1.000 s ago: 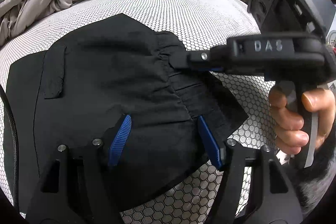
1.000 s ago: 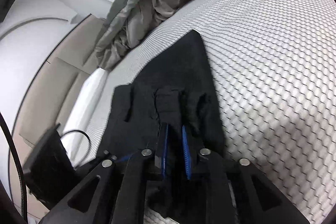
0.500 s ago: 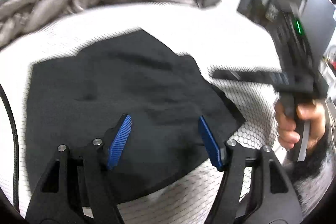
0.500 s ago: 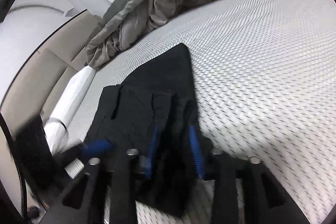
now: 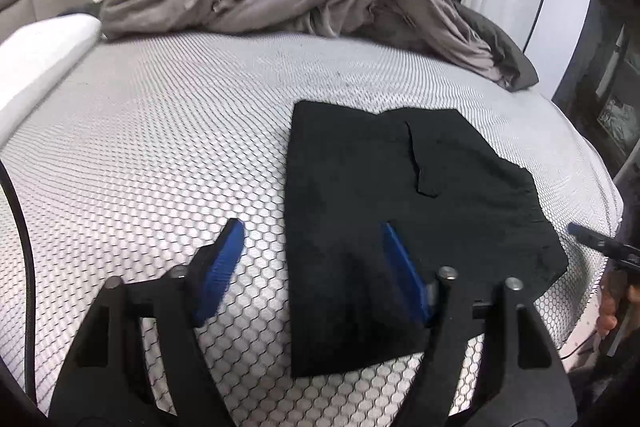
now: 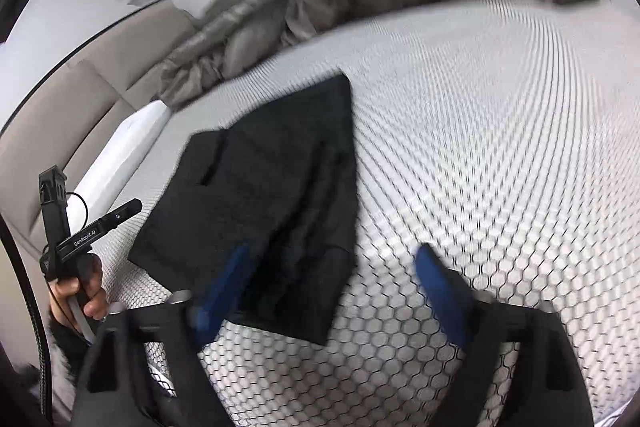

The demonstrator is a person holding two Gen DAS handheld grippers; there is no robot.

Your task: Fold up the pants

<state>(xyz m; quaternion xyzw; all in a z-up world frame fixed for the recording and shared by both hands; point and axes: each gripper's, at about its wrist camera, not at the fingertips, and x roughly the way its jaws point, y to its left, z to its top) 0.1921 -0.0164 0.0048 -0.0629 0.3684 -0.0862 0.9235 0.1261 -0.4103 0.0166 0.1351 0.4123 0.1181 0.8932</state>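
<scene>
pants (image 5: 400,211): 1, folded | hand-held grippers: 2, spread, empty

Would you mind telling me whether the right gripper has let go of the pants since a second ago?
Yes. The right gripper was shut on the black pants; now its jaws stand open and it has backed toward the bedsheet's near edge.

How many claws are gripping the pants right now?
0. The left claw hangs open over the black pants' left edge; the right claw hangs open over their near corner.
</scene>
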